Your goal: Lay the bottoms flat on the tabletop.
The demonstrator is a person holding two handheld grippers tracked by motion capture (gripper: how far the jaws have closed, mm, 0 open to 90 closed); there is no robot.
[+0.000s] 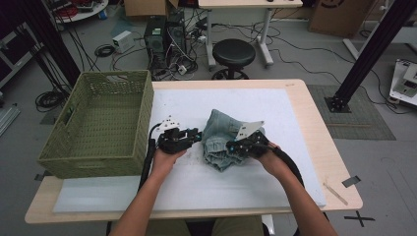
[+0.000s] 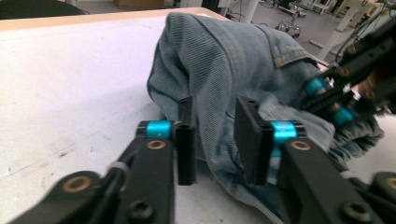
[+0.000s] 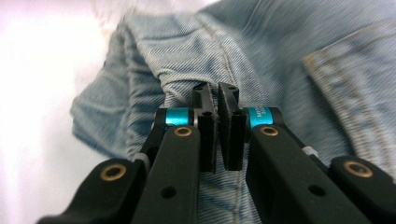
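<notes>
A bunched pair of light blue jeans (image 1: 221, 127) lies on the white mat (image 1: 196, 187) in the middle of the table. My left gripper (image 1: 197, 134) is at the jeans' left edge. In the left gripper view its jaws (image 2: 215, 135) stand apart with a fold of denim (image 2: 224, 60) between them, and the pads do not press on it. My right gripper (image 1: 230, 146) is on the near right part of the jeans. In the right gripper view its jaws (image 3: 215, 91) are shut, pinching a fold of the denim (image 3: 289, 42) at their tips. The right gripper (image 2: 327, 100) also shows across the jeans in the left gripper view.
A green woven basket (image 1: 93, 160) stands at the table's left edge, close to my left hand. A wooden stick (image 1: 335, 192) and a piece of dark tape (image 1: 351, 181) lie at the near right corner. A black stool (image 1: 233, 51) stands beyond the far edge.
</notes>
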